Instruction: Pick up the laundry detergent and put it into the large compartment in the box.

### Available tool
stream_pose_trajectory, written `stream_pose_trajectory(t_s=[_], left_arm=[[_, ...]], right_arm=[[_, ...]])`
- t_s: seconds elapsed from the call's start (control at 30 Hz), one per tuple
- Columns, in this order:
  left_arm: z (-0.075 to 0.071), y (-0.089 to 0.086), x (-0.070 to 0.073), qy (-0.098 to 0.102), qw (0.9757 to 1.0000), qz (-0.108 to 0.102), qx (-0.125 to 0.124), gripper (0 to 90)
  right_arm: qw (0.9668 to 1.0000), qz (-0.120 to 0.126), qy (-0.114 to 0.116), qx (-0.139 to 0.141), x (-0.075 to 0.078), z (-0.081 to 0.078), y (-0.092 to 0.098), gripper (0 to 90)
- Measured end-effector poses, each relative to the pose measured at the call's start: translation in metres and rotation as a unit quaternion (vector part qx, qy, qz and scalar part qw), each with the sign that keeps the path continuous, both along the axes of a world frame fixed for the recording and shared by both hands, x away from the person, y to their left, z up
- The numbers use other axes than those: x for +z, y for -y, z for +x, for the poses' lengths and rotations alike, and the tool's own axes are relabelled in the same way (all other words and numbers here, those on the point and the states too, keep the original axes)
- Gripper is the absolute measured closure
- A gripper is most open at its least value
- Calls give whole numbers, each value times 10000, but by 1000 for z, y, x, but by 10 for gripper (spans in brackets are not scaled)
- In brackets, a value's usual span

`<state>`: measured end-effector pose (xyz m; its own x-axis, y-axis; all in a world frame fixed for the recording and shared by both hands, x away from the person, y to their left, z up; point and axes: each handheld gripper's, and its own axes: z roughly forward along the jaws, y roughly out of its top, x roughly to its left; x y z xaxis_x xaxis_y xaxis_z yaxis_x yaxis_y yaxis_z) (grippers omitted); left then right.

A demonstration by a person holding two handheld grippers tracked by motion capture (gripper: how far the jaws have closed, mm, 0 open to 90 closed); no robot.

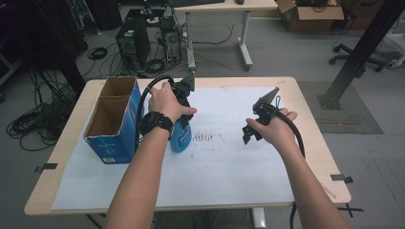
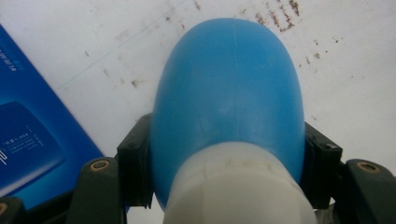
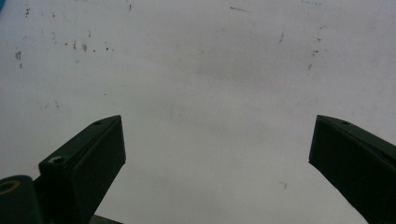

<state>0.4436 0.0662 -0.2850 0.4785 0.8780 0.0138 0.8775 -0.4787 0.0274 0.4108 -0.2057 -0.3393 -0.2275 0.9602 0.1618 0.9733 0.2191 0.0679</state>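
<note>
Left gripper (image 2: 224,186) jaws clamped on blue bottle (image 2: 229,93), upright on worktop (image 1: 239,167) just right of blue box (image 1: 112,129). Right gripper (image 3: 217,163) jaws wide apart, holding nothing. Grasp done; lift and placement apparently left

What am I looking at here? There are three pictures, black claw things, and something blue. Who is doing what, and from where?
A person at a table holds a hand-held tool with two jaws in each hand. The high view looks down from above; the other two come from cameras riding on each tool. The left gripper has its jaws shut on a blue bottle with a white neck, standing on white paper beside an open blue cardboard box. The right gripper hangs open over bare paper, holding nothing.
</note>
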Motion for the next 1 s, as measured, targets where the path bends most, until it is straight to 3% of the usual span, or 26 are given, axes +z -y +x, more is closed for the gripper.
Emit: stream_pose_trajectory(t_s=[0.83, 1.0], left_arm=[[0, 0, 2, -44, 10000, 19, 28, 371], [-1, -1, 9, -27, 10000, 31, 24, 372]], right_arm=[[10000, 10, 7, -2, 2, -1, 1, 39], [10000, 6, 8, -11, 4, -2, 0, 39]])
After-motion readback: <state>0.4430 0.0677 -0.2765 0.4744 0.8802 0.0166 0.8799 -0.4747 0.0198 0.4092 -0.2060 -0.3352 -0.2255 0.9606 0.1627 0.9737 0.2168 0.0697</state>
